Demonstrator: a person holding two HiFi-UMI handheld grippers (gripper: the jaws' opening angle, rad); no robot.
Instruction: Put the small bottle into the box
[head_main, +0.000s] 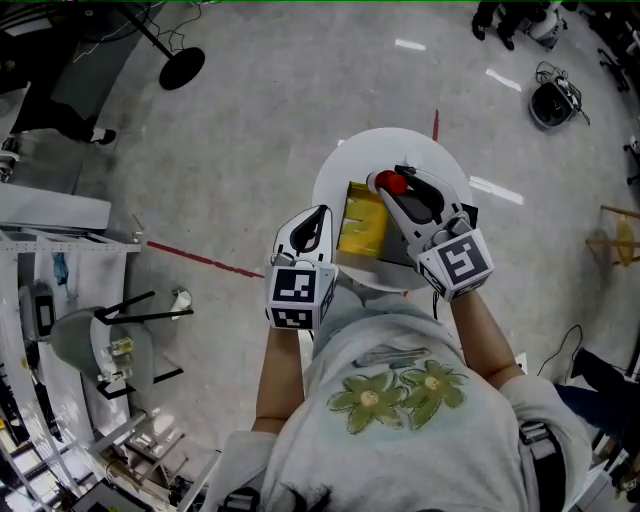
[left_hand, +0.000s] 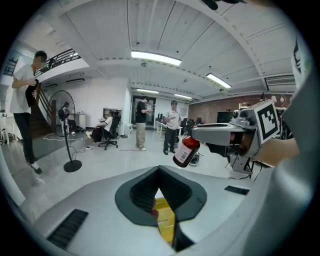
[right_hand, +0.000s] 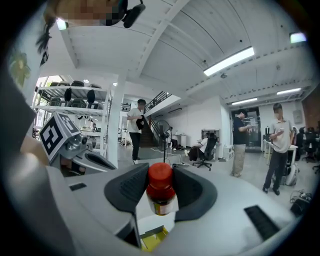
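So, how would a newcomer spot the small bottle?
Find the round white table in front of the person. Above the yellow box, the right gripper has its jaws shut on the small bottle: dark brown, white label, the only red cap.

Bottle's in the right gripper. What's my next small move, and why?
Probably lower the right gripper toward the box: its jaws clamp the bottle, which hangs above the box, and the left gripper is shut on the box's edge, steadying it.
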